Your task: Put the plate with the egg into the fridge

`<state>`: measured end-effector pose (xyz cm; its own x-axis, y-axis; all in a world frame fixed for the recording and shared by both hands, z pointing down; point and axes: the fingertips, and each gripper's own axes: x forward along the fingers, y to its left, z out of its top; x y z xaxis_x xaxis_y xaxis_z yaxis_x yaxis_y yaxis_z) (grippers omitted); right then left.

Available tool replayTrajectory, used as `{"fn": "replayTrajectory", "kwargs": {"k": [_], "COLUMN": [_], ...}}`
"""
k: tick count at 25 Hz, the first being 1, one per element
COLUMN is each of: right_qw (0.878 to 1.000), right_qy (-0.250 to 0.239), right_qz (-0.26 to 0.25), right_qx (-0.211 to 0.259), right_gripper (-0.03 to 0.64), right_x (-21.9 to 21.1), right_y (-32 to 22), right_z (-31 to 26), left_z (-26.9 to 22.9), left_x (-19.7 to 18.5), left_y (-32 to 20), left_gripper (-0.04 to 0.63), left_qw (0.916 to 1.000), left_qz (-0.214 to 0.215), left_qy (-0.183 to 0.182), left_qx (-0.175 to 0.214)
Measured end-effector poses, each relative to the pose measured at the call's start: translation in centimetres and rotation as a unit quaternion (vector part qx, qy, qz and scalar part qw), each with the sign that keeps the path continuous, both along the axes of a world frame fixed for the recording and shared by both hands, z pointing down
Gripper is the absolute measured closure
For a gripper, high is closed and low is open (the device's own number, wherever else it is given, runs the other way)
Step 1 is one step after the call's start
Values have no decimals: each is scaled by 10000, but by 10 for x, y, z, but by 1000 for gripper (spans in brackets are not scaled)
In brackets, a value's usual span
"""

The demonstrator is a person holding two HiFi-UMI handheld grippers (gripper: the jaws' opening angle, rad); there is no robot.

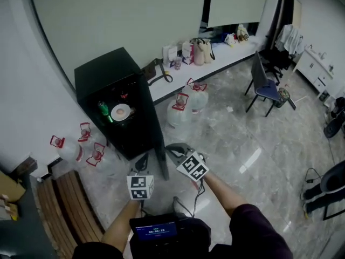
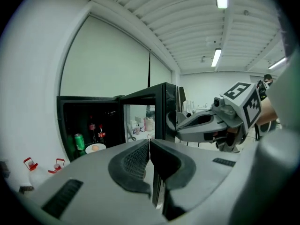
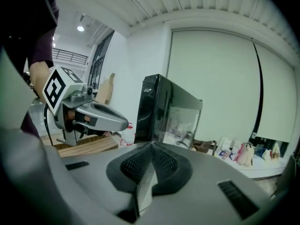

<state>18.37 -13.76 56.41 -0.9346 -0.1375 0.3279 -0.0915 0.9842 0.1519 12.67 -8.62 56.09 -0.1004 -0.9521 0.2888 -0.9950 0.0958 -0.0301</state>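
Left gripper view shows egg [image 2: 95, 147]; right, fridge [image 3: 154, 108] exterior

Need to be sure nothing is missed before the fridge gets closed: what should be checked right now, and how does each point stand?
1. Plate with the egg inside the fridge: ok, it lies in the open compartment beside a green can.
2. Left gripper empty: ok, fingers together with nothing between them.
3. Right gripper empty: ok, fingers together with nothing between them.
4. Door shut: not ok, it stands wide open.
5. Both grippers outside the compartment: ok, they are in front of the fridge, near the door's edge.
6. Plate set far enough back to clear the closing door: cannot tell.
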Motion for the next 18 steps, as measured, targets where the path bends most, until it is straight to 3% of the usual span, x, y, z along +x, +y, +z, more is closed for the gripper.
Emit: {"fn": "replayTrajectory", "kwargs": {"k": [8,18], "right_qw": [9985,9971], "right_qy": [-448,-637], "right_qz": [-298,-289], "right_qx": [-139,-307], "right_gripper": [609,609], "right_x": [-74,-134], "right_y": [47,69], "right_z": [-15,-22], "left_z": [-2,-3], "left_x": [-67,-127], "left_y": [41,55], "left_gripper": [584,584], "left_qw": [9985,9973], "left_qz": [-529,-729], "left_qy": [-100,-59], "left_qx": [-33,6]}}
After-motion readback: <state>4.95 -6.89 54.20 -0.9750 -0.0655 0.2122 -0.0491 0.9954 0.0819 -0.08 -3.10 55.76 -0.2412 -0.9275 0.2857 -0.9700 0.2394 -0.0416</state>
